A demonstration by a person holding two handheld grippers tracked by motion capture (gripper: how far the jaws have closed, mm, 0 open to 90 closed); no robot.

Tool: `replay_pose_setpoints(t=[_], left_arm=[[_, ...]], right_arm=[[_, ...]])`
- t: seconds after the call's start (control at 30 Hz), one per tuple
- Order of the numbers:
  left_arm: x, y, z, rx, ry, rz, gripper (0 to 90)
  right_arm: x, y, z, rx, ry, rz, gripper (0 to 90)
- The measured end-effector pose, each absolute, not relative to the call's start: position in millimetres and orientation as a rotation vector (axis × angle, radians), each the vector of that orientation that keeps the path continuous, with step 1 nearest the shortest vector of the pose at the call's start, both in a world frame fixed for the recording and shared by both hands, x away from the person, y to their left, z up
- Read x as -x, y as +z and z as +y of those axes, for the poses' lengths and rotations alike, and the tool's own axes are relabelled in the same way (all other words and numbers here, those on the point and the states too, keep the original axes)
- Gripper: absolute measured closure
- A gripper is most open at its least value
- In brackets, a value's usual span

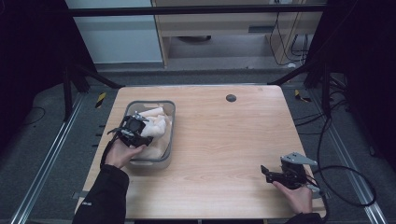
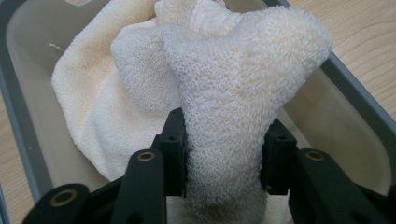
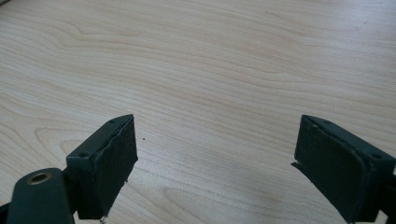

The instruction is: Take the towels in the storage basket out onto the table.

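A cream terry towel (image 1: 156,126) lies bunched in a grey plastic bin (image 1: 170,135) on the left half of the wooden table. My left gripper (image 1: 140,128) is over the bin and shut on a fold of the towel (image 2: 224,140), which bulges up between its two black jaws; the bin wall (image 2: 355,102) runs past on either side. My right gripper (image 1: 266,173) rests low near the table's front right corner, held by a hand. In the right gripper view its jaws stand wide open (image 3: 217,163) over bare wood with nothing between them.
A small dark round hole (image 1: 230,98) sits near the table's far edge. The wooden tabletop (image 1: 224,140) stretches between the bin and the right gripper. A black cable (image 1: 345,172) loops off the right side. Metal frame rails border the table.
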State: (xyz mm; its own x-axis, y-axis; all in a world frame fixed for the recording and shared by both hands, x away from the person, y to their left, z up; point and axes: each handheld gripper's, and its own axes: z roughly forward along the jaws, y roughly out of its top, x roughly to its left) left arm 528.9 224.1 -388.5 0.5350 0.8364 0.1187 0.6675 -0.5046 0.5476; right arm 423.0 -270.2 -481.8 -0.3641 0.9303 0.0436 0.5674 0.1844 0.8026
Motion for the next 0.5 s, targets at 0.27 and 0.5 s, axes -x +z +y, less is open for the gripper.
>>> replay_pose_setpoints(t=[0.27, 0.5], left_arm=[[-528, -377, 230, -2.316, 0.535, 1.239, 64.9], [-524, -355, 232, -2.297, 0.568, 1.221, 65.6]], right_arm=[[-423, -482, -270, -1.402, 1.048, 2.007, 12.9], [-423, -482, -270, -1.407, 1.048, 2.009, 12.9]])
